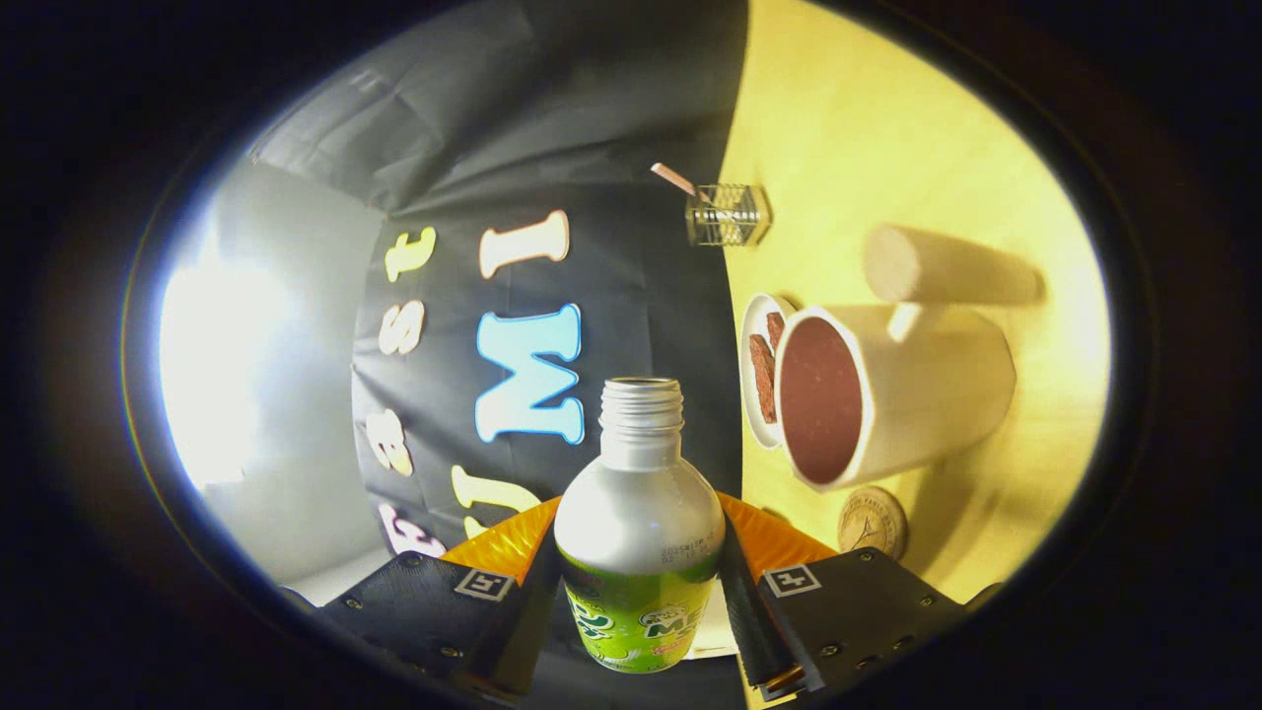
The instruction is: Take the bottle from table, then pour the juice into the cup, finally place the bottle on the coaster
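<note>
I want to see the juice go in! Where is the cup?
In the gripper view, the white mug stands on the yellow wooden table, beyond the tongs gripping the silver bottle, beside a small plate.

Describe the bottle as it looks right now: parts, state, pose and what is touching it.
The bottle looks like silver metal with a rounded shoulder, a threaded neck and a green printed label on its lower body. Its cap is off and the mouth is open. It sits between the fingers of the hand-held gripper, both of which press on its body. The view is rolled sideways with the bottle, whose mouth is near the white cup.
</note>
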### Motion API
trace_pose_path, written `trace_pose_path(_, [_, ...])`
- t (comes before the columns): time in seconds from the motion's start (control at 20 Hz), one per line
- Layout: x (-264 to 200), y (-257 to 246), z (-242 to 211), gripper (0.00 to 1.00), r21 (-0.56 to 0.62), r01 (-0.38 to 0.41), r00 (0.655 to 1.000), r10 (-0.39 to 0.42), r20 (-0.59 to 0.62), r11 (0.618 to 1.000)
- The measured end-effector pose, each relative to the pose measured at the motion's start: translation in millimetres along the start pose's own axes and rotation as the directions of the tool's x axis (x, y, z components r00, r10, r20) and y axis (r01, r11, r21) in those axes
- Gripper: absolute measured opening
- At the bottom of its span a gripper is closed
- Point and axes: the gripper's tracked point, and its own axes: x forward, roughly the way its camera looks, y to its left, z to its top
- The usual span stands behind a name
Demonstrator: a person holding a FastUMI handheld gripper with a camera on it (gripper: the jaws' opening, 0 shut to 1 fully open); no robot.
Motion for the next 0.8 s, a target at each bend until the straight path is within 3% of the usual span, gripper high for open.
trace_pose_path(0.2, [3.7,3.0,-1.6,0.77,-0.221,0.046,0.998,-0.057,-0.041,0.974])
trace_pose_path(0.4, [6.1,13.2,5.6,0.77,-0.415,0.086,0.994,-0.106,-0.026,0.906])
trace_pose_path(0.6, [8.9,23.3,17.0,0.77,-0.63,0.153,0.983,-0.186,0.014,0.762])
trace_pose_path(0.8, [15.0,47.0,27.4,0.77,-0.816,0.185,0.976,-0.202,0.086,0.547])
